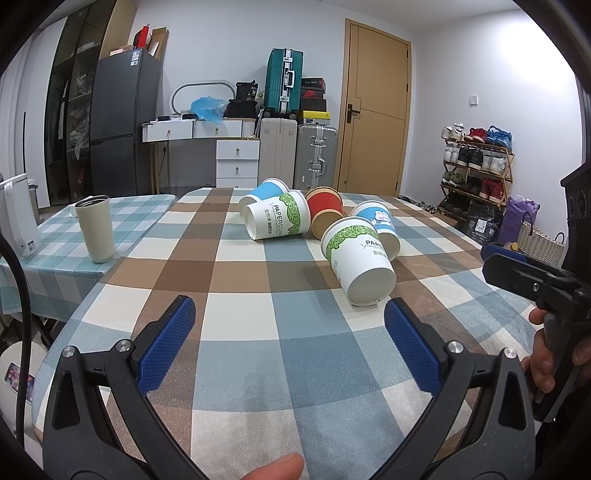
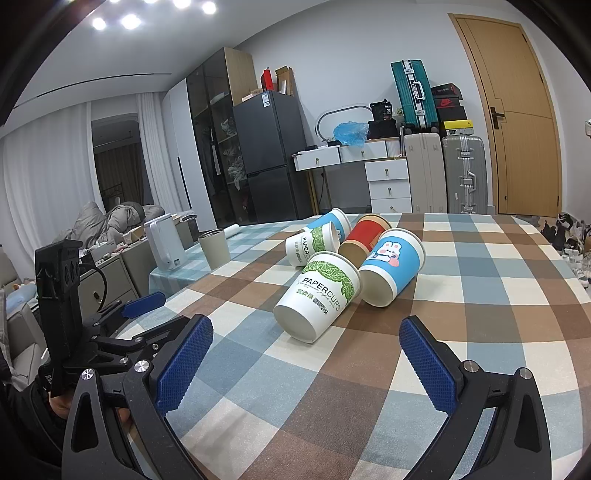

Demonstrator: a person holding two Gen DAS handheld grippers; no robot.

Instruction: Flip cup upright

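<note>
A: Left claw [image 1: 290,321] spread wide, empty, low over the checked desk [image 1: 258,369]. Right claw [image 2: 306,343] likewise spread, gripping nothing.

B: Cups?

A: Nearest white leaf-print cup [image 2: 317,299] on its side, base toward both claws. Rabbit cup [image 2: 391,266] touching its right; red cup [image 2: 364,236] just behind.

1. Both views are evenly bright and sharp, without motion blur.
2. Light comes from a cluster of round white ceiling spotlights [image 2: 147,13], blown out to glare in the right wrist view.
3. Soft, faint shadows lie under the tipped paper cups on the checked cloth-covered bench [image 2: 461,295].
4. Fisheye distortion bends the tan wooden door [image 2: 517,122] and walls; corners vignette to black.
</note>
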